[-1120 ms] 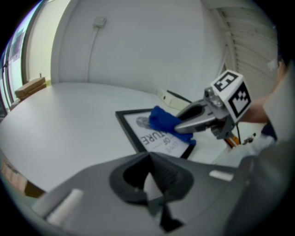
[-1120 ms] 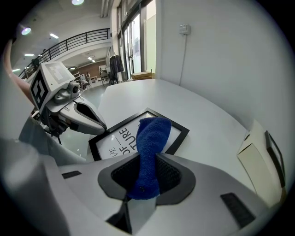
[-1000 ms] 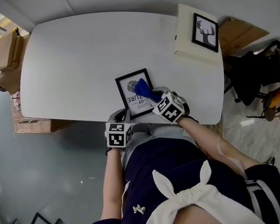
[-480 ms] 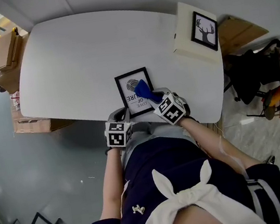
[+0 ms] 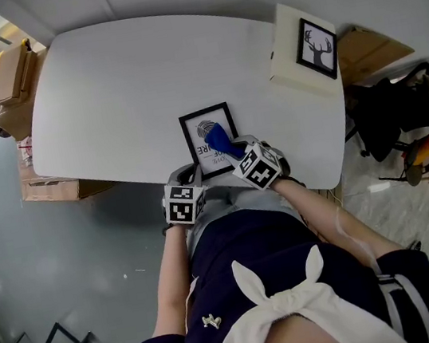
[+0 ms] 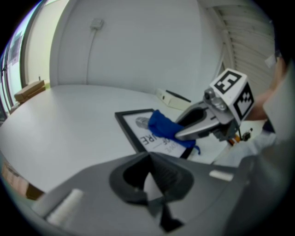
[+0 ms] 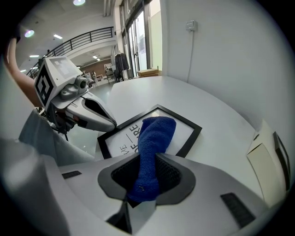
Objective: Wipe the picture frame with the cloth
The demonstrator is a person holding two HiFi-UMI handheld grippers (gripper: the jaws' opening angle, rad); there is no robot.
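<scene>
A black picture frame [image 5: 199,155] with a white print lies flat near the table's front edge. My right gripper [image 5: 231,149] is shut on a blue cloth [image 5: 215,134], whose free end rests on the frame's glass. In the right gripper view the cloth [image 7: 154,147] runs from between the jaws out onto the frame [image 7: 186,133]. My left gripper [image 5: 188,176] sits at the frame's near left corner, shut with nothing in it. From the left gripper view, the frame [image 6: 133,124], the cloth [image 6: 163,126] and the right gripper [image 6: 203,124] show ahead.
The white table [image 5: 121,92] stretches away beyond the frame. A cream box bearing a deer picture [image 5: 304,51] sits at its far right corner. Cardboard boxes [image 5: 9,74] stand on the floor to the left, dark clutter [image 5: 399,113] to the right.
The right gripper has shifted the cloth slightly leftward over the frame's glass. The left gripper has hardly moved.
</scene>
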